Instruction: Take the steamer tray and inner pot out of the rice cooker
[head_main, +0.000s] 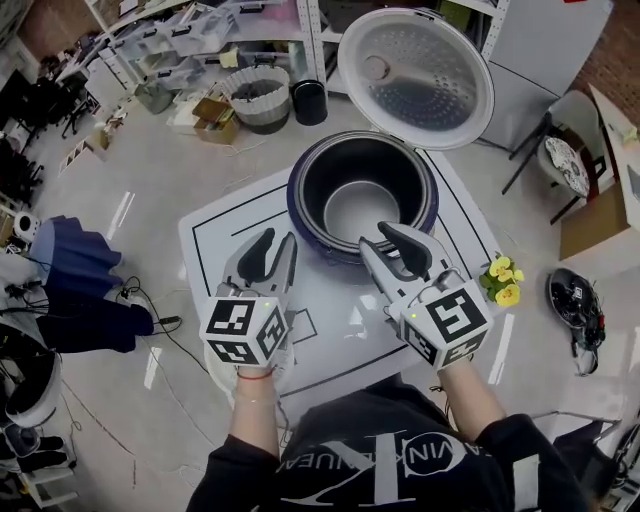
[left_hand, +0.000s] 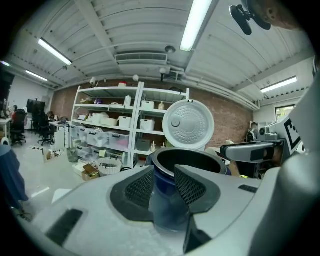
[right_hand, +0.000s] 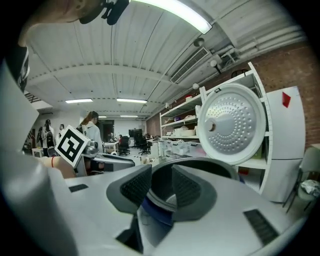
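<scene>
The left gripper (head_main: 277, 242) hovers open and empty, with the rice cooker (head_main: 300, 215) just ahead of its fingertips. The inner pot (head_main: 360, 208) sits inside, beyond both sets of fingers, and no steamer tray shows. The right gripper (head_main: 374, 238), also open and empty, is at the near rim. Set one jaw inside and one outside the pot's rim on opposite sides, then lift evenly and straight up.

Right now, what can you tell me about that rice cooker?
The rice cooker is round with a dark blue wall, standing upright on the white table. Its lid is swung open and stands behind it, silvery and dimpled inside. A dark pot with a shiny bottom sits in it. Nothing else touches it.
</scene>
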